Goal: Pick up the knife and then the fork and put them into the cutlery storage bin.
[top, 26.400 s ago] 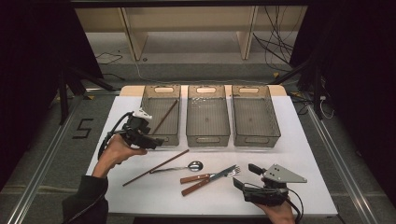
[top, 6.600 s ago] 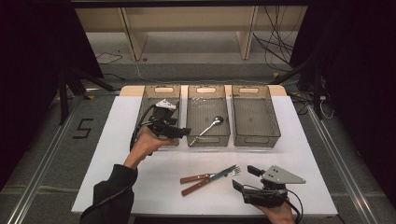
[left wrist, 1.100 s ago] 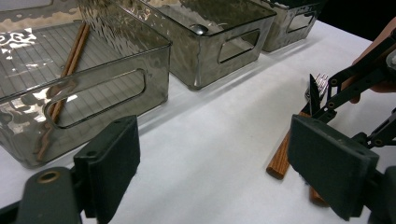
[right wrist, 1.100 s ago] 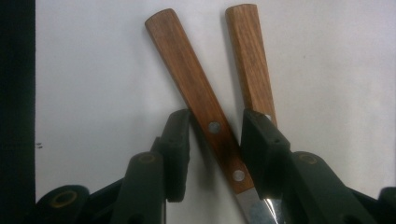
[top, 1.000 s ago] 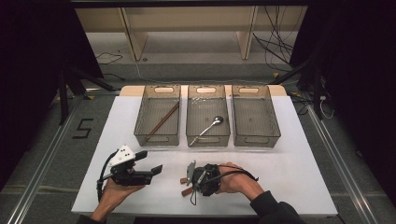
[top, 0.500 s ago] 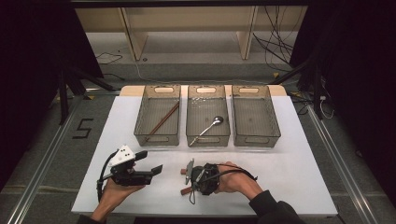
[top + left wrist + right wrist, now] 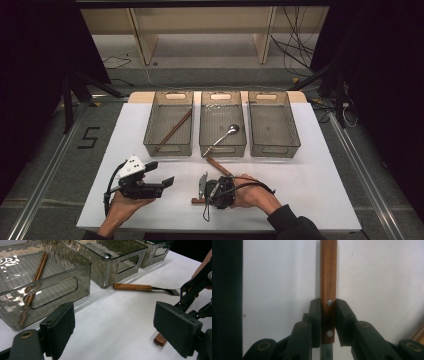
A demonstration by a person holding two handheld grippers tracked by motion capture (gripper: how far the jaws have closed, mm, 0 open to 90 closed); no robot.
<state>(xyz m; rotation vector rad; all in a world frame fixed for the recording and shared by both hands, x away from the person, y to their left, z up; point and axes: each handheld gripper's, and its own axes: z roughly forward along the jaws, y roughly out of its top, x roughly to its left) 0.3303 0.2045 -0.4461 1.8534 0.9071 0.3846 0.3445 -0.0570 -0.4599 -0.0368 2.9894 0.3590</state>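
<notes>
White table (image 7: 320, 195): right gripper (image 7: 328, 315) pinches the knife (image 7: 328, 272). Lift it straight, keep the squeeze. Left gripper (image 7: 125, 332) hangs wide, empty.

The knife (image 7: 328, 277) had a flat brown wooden handle with two silver rivets and a grey metal blade. It lay flat on the white desk (image 7: 374, 277), its handle pinched at the riveted end between black fingers (image 7: 315, 320).

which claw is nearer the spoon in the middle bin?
Right. The right claw is below the middle bin, shut on a wooden-handled utensil, in line with the spoon. The left claw sits open farther left, below the left bin.
</notes>
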